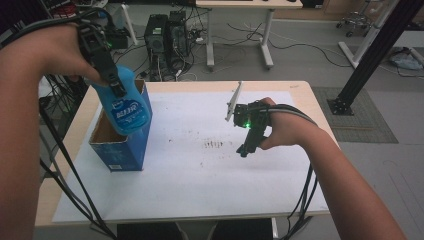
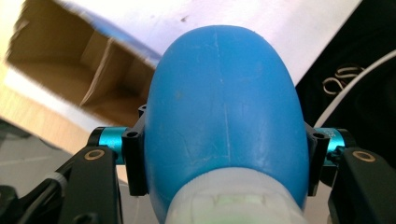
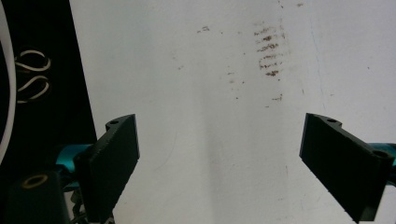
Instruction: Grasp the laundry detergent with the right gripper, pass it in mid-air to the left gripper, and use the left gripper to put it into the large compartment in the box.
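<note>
- At the left of the high view, the left hand-held gripper (image 1: pixel 116 84) holds a blue bottle (image 1: pixel 125 107) clamped between its jaws, gripping it near the neck end.
- The blue bottle hangs tilted above the open top of a blue cardboard box (image 1: pixel 120 152), its lower end just over the opening; I cannot tell whether it touches the box.
- In the left gripper view, the two black pads (image 2: pixel 134 161) press on either side of the bottle's rounded blue body (image 2: pixel 224 116), with its pale cap end nearest the camera and the box's brown inside (image 2: pixel 70 70) behind it.
- The box stands upright on the white sheet (image 1: pixel 190 185) that covers the table (image 1: pixel 75 135), near the table's left edge.
- In the middle of the sheet lies a patch of small dark marks (image 1: pixel 214 144).
- To the right, the right hand-held gripper (image 1: pixel 243 151) points down at the sheet, just right of those marks, well apart from the bottle.
- In the right gripper view, its jaws stand wide with nothing between them, bare white sheet below (image 3: pixel 210 163).
</note>
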`<action>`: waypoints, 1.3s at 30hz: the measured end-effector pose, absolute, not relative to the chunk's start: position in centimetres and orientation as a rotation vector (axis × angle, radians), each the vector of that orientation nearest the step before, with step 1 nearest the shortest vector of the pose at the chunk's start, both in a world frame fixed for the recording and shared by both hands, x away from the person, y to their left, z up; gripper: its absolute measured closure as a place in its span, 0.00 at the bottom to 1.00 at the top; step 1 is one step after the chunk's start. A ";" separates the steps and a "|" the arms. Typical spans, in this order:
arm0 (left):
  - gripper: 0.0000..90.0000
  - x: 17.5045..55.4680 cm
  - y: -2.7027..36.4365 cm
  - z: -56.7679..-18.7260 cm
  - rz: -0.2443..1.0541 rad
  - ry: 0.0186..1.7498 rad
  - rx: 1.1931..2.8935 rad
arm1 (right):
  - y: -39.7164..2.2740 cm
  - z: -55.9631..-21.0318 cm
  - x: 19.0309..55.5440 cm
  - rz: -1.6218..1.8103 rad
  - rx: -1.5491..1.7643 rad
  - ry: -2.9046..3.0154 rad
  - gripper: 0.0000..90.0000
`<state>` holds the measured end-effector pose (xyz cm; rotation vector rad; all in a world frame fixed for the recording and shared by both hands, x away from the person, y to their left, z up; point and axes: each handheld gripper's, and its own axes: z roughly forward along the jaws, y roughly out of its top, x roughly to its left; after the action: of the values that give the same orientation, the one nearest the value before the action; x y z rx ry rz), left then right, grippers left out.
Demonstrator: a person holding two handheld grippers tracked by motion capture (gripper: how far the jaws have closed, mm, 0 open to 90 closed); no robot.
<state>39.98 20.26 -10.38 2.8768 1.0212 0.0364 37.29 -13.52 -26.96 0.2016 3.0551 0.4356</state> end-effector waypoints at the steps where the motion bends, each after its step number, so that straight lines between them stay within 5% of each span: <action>1: 0.42 40.1 20.7 -10.3 0.042 1.049 2.869 | -13.4 -27.1 37.4 0.425 0.201 3.057 0.10; 3: 0.42 40.2 21.5 -10.3 0.045 1.099 2.856 | -13.2 -27.3 37.4 0.410 0.207 3.058 0.04; 15: 0.42 41.0 24.2 -11.9 0.071 1.263 2.822 | -12.1 -28.2 37.7 0.365 0.191 3.063 0.04; 39: 0.42 43.2 24.5 -20.9 0.022 1.239 2.841 | -12.9 -30.3 37.4 0.344 0.238 3.076 0.04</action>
<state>43.17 24.48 -20.86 2.8412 1.2388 0.0224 37.42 -12.92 -30.28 0.2383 3.0763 0.3441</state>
